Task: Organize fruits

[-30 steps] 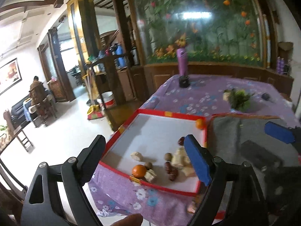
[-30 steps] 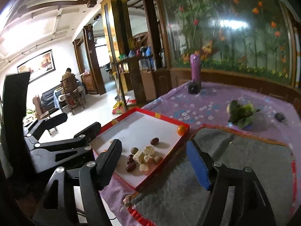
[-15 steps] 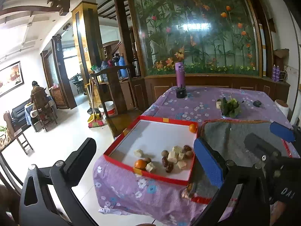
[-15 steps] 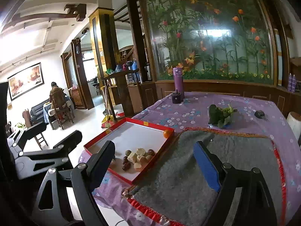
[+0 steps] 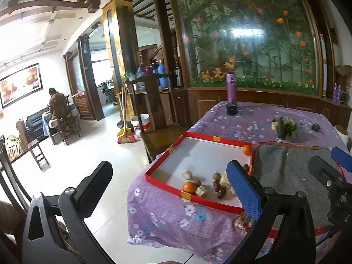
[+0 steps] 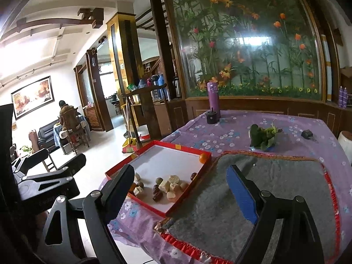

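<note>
Behind the surface (image 5: 259,121) stands a tall glass panel (image 5: 253,33) painted with bamboo and orange flowers; at 9 o'clock a tiled floor (image 5: 88,154) runs to a seated person (image 5: 57,107) by a dark sofa. A purple flowered cloth (image 6: 231,132) covers the surface. On it, at 4 o'clock in the left view, lies a grey mat (image 5: 286,165) with red trim, and touching its left edge sits a red-rimmed tray (image 5: 162,183) with a white floor.

Since a second ago both views have drawn back: the tray looks smaller, and more cloth and floor show below it. Both grippers have just been opening and nothing lies between the fingers of either. The left gripper (image 5: 171,184) is spread wide, framing the tray's near left corner; the right gripper (image 6: 182,187) is equally wide, over the tray's near end and the mat's edge.

A purple bottle (image 5: 231,88) stands upright at 12 o'clock on the far side, a leafy bunch (image 5: 286,128) at 2 o'clock. The fruits stay where they were: one orange (image 5: 246,150) in the tray's far right corner, another orange (image 5: 189,187) against the near rim, and between them a cluster of pale chunks (image 6: 169,184) and dark red dates (image 5: 219,189), close together and some touching.
</note>
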Motion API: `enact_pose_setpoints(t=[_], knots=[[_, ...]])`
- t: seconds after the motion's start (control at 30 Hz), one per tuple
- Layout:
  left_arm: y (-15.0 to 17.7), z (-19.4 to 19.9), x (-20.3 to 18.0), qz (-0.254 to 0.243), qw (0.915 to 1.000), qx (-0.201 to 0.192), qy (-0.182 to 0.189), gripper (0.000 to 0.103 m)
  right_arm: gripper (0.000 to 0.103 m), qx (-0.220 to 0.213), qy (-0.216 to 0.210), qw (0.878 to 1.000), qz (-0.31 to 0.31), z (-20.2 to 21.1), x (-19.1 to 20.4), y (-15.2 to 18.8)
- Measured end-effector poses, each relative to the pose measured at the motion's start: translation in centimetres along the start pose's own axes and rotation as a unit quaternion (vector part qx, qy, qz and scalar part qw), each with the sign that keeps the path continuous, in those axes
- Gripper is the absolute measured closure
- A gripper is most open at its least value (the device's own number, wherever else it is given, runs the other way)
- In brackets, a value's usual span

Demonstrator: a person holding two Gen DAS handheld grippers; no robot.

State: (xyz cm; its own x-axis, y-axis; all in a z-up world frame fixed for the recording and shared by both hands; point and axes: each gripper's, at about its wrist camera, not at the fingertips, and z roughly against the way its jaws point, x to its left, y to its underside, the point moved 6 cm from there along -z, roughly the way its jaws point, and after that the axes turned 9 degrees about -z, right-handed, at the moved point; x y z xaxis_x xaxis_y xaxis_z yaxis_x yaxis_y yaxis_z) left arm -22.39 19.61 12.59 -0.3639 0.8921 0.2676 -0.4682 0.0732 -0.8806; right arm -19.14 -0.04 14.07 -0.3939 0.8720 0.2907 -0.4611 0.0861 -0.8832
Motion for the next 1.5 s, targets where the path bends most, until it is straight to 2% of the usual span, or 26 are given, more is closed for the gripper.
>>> enact_pose_setpoints(t=[0.43, 1.5], knots=[[0.35, -0.74, 0.64, 0.002, 1.0000, 0.007, -0.006, 0.000, 0.016, 0.012, -0.003, 1.000, -0.001, -0.80, 0.23, 0.61], [0.71, -0.80, 0.73, 0.003, 0.9999, 0.008, -0.004, 0.000, 0.016, 0.010, -0.003, 1.000, 0.009, -0.82, 0.65, 0.86]])
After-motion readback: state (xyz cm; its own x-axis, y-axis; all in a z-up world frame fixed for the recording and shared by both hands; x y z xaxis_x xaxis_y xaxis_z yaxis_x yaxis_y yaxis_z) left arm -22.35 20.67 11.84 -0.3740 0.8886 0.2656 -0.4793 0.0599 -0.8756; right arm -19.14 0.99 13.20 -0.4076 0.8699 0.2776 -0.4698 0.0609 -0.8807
